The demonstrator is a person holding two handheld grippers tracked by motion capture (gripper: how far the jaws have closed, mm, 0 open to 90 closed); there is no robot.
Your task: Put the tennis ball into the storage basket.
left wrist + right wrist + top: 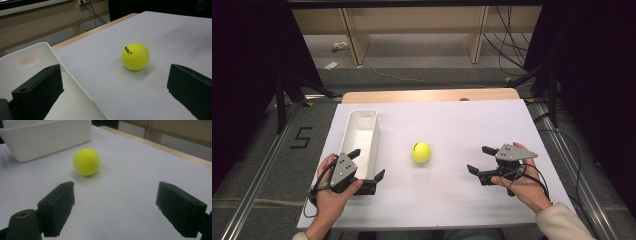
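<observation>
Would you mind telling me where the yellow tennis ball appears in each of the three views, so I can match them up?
High view: the tennis ball lies at the middle of the white table, right of the white bin.
Left gripper view: the ball sits right of centre, with the bin at the left.
Right gripper view: the ball sits upper left of centre, below the bin.
Shared landmark: the white bin.

We see right gripper [115, 206] jaws spread wide, empty; yellow tennis ball [86, 161] ahead on table [140, 175]; white bin [47, 138] behind ball, apart.
</observation>
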